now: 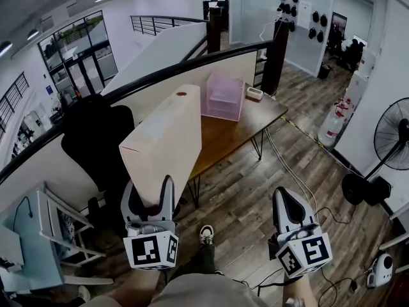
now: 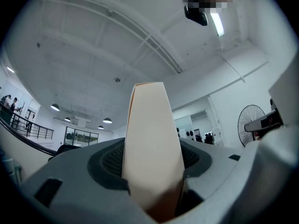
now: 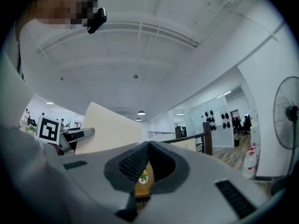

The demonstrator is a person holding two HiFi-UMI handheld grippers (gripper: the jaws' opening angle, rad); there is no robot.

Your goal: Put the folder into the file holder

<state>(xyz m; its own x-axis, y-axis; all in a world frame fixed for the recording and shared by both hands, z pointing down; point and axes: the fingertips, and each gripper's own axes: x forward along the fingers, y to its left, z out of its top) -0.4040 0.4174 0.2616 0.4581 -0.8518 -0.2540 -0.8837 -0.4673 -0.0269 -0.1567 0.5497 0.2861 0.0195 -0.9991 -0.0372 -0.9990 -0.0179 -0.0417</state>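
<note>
A: Open office, wood-plank floor (image 1: 255, 197), brown wooden table (image 1: 223, 136) ahead. Where's the folder?
B: The tall cream cardboard folder (image 1: 163, 149) stands clamped in the left gripper (image 1: 149, 196), well short of the pink translucent plastic file holder (image 1: 223, 96) on that table. The right gripper (image 1: 289, 204) is closed and empty.
A: Advice?
B: Keep it upright and line its edge with a slot. No readable writing.

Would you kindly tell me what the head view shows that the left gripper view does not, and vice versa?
Only the head view: the pink file holder on the wooden table, and the plank floor. Only the left gripper view: the ribbed pads pressing both sides of the folder, and a head camera overhead. Both: the folder clamped in the left gripper, and the fan.
</note>
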